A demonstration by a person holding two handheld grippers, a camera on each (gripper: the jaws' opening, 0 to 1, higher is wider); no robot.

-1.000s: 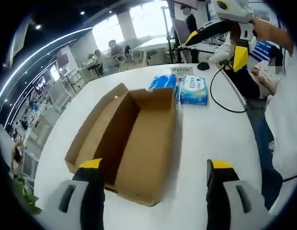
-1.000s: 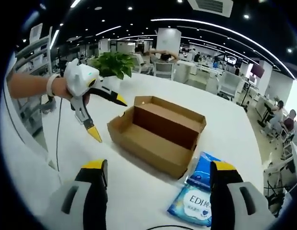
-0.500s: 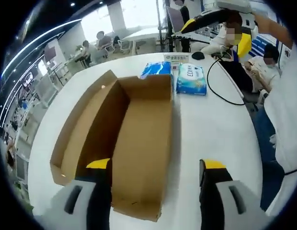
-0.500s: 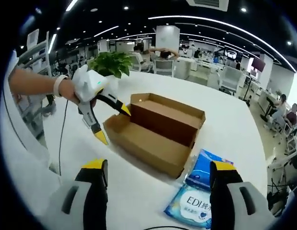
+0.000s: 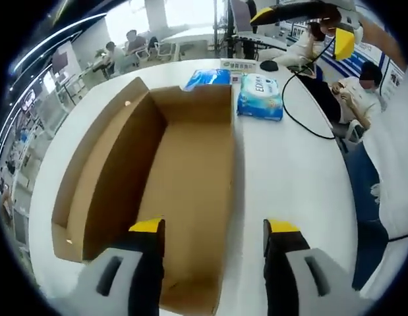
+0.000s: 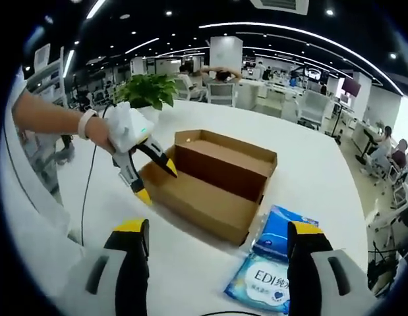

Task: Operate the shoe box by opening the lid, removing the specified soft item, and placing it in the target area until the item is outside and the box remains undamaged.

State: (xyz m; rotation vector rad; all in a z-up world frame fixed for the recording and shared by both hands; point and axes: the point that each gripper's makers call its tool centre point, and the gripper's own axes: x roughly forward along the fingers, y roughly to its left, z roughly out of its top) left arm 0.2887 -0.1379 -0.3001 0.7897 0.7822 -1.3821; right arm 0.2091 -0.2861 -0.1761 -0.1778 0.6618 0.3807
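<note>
Shoe box (image 5: 171, 178) lies open mid-frame on the desk (image 5: 296, 178), and the wide-spread left gripper (image 5: 210, 230) straddling its near wall could crumple it, while the right gripper (image 6: 213, 230) hovers equally wide.

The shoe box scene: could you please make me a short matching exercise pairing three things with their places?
Things:
1. shoe box
2. tissue packs
3. potted plant

Places:
A. behind the left gripper, at the far table edge
B. on the table beside the box's end
C. open, with the left gripper at its end

Pairs: 1-C, 2-B, 3-A
</note>
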